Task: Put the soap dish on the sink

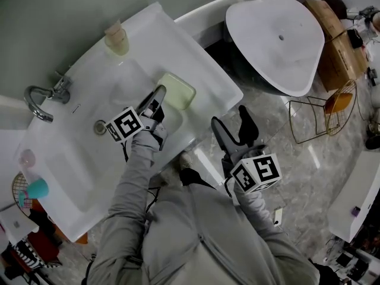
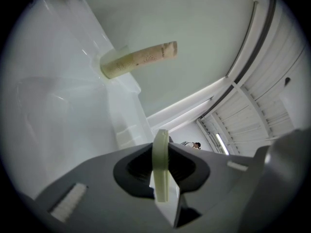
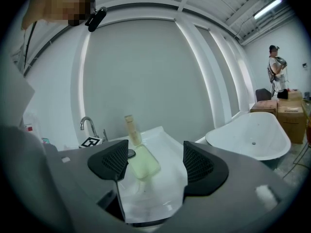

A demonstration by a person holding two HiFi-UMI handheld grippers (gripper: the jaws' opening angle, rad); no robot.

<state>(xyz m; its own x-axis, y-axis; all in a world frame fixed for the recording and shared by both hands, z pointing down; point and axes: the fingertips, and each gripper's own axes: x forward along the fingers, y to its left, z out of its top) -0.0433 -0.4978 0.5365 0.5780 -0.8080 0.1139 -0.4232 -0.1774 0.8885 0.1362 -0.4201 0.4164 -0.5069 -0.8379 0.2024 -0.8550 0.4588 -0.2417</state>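
Soap dish (image 1: 178, 92): pale green, translucent, shallow rounded rectangle. Thin rim clenched in left gripper (image 1: 158, 97), body ahead of its tips over glossy white sink (image 1: 148, 25) ledge. Right gripper (image 1: 233, 125): jaws apart, empty; dark ribbed pads (image 3: 111, 164).

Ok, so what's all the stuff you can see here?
sink: one, white, middle of the head view
faucet: one, silver, sink's back edge
bottle: one, beige, sink's back rim
soap dish: one, pale green, at the sink's rim
cup: one, teal, beside the sink
bathtub: one, white, next to the sink
cardboard boxes: two, brown, behind the bathtub
wire stool: one, gold, beside the bathtub
left gripper: one, grey, shut on the soap dish
right gripper: one, grey, open, empty
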